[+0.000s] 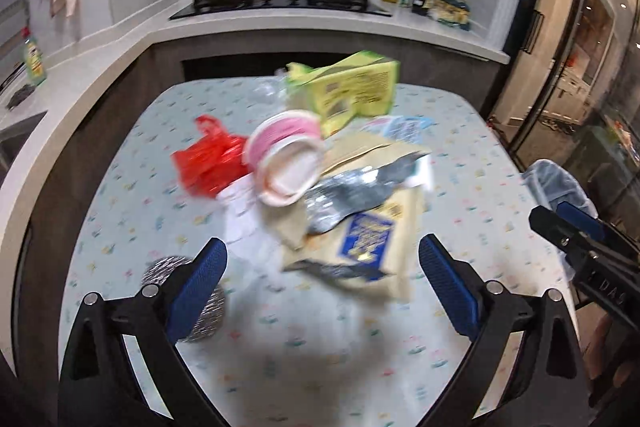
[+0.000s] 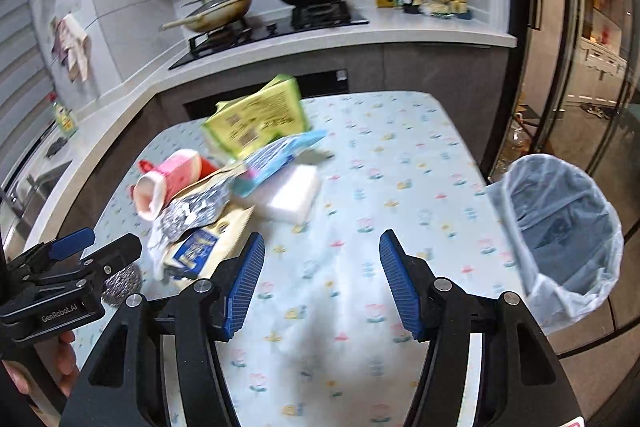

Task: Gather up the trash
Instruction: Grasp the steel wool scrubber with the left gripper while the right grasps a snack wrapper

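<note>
A heap of trash lies on the flower-print table: a red plastic bag, a pink cup on its side, a yellow-green carton, a beige snack bag with foil lining, and a foil ball. My left gripper hovers open over the near side of the heap with nothing between its fingers. My right gripper is open above bare cloth, right of the heap, holding nothing. A white foam block and a blue packet lie ahead of it.
A bin lined with a clear bag stands off the table's right edge. Behind the table runs a counter with a stove, two lidded pans and bottles. Glass doors are on the right.
</note>
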`<state>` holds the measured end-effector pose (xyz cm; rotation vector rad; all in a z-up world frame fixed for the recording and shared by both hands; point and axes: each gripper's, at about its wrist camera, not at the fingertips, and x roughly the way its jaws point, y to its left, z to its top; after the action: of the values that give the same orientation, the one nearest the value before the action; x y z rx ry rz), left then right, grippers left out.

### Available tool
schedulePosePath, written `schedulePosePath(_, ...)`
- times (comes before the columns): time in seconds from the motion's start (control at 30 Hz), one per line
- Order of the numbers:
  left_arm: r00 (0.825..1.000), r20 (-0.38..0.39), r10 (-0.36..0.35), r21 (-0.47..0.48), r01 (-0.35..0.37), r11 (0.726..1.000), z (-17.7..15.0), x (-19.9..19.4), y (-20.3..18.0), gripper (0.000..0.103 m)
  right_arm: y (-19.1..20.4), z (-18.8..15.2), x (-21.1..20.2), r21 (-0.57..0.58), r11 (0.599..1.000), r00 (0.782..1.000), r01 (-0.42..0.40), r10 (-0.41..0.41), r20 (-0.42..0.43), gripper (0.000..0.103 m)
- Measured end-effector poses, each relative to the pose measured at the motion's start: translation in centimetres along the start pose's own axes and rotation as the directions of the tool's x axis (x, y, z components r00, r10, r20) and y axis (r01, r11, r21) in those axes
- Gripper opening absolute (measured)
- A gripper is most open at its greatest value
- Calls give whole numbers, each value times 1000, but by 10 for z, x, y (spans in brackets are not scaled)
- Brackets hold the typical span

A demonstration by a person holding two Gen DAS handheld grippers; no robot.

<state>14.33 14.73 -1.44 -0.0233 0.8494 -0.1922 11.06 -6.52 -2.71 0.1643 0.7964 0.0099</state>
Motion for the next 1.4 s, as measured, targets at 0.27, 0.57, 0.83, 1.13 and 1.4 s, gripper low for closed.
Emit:
schedulePosePath(0.27, 997, -49, 66, -50, -69, 996, -22, 16, 62, 96, 37, -12, 32, -9, 998, 995, -64, 63, -80, 58)
schedulePosePath(0.57, 991, -114, 74, -100, -85, 991, -34, 45, 106, 96, 54, -11, 71, 46, 992, 982, -114, 119, -149, 57)
schedulePosePath(0.83, 986, -152, 69, -136, -90, 987, -43, 69, 122, 96, 62, -3, 103, 76, 989, 970, -128, 141, -196, 44)
schedulePosePath(1.13, 985, -174, 9, -140, -33, 990, -51, 74, 117, 79, 63, -9, 109, 85, 985, 960, -151, 167, -226, 10)
schedulePosePath(1.4, 987, -160, -34, -141, 11, 990, -54, 60, 99, 70, 45, -14, 76, 97, 984, 972, -148, 163, -171, 6)
